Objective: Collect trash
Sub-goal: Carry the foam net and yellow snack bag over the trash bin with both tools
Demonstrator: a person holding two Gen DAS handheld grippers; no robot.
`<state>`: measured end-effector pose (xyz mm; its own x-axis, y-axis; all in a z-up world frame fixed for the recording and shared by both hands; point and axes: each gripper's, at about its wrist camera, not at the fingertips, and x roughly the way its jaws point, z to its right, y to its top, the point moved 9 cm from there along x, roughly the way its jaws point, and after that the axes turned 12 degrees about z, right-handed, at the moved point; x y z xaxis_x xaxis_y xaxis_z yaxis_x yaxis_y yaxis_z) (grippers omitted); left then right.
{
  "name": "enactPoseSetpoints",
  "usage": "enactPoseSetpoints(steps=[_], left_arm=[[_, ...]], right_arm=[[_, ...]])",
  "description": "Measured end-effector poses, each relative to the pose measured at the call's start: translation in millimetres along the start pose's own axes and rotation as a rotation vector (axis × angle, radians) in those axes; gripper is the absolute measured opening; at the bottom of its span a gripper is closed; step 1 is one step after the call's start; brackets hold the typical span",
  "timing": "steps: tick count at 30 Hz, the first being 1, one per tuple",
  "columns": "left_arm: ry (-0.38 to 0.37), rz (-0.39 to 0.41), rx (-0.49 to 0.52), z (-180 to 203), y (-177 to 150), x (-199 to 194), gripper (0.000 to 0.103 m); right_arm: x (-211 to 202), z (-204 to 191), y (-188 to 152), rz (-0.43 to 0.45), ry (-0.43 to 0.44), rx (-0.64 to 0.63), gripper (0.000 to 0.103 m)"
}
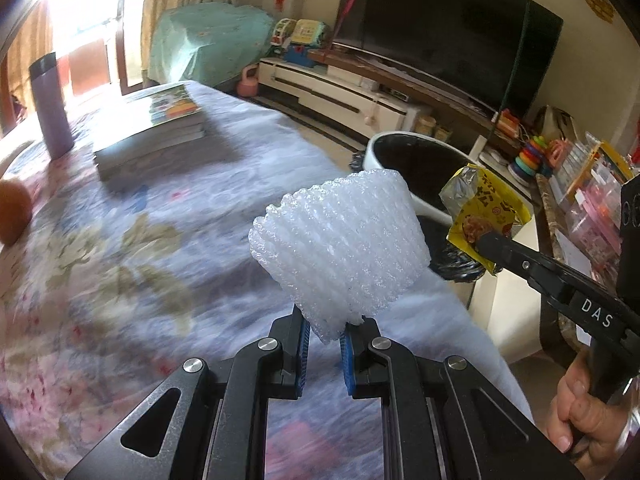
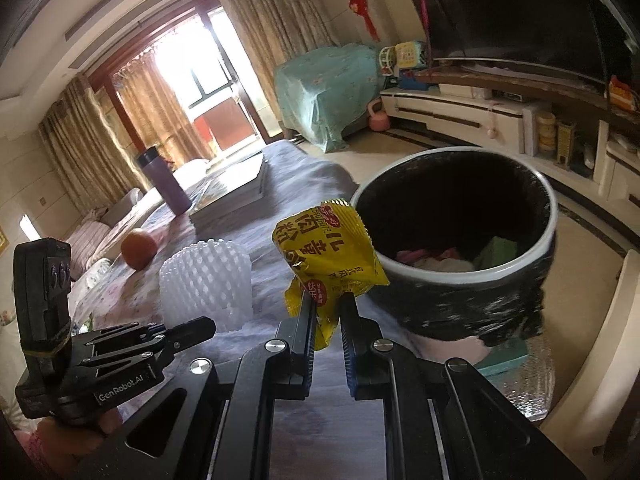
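Our left gripper (image 1: 323,334) has its fingers (image 1: 303,340) pinched on the lower corner of a white foam net (image 1: 340,248), which stands up and tilts away above the tabletop (image 1: 160,240); the net's pinched edge is hidden between the blue pads. Our right gripper (image 2: 326,312) has its fingers (image 2: 347,320) clamped on a yellow wrapper (image 2: 332,252), whose lower end is tucked out of sight between them. From the left wrist we see that wrapper (image 1: 486,216) held near the bin (image 1: 416,160), just beside its rim and not inside.

In the right view the bin (image 2: 554,216) sits just past the wrapper, lined with a black bag (image 2: 460,312); pink, white and green scraps lie at its bottom, too dim to name. Its base is cut off behind our gripper.

Further out on the flowered cloth stand a purple flask (image 1: 52,108), a stack of books (image 1: 160,128) and an orange (image 2: 138,249), the last cropped at the left view's edge. The cloth is blurred there. Our right hand (image 1: 588,404) shows only partly in the corner.
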<state>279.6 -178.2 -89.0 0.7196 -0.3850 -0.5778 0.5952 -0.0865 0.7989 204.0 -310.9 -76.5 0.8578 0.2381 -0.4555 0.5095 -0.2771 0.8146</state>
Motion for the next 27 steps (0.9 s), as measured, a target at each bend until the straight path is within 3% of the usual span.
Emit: enactPoseSetpoints(steps=[27], left_arm=[[-0.080,-0.015,0.056,53,38,52,0.012]], right_arm=[[-13,63,40,0.043,-0.104,0.044,0.012]])
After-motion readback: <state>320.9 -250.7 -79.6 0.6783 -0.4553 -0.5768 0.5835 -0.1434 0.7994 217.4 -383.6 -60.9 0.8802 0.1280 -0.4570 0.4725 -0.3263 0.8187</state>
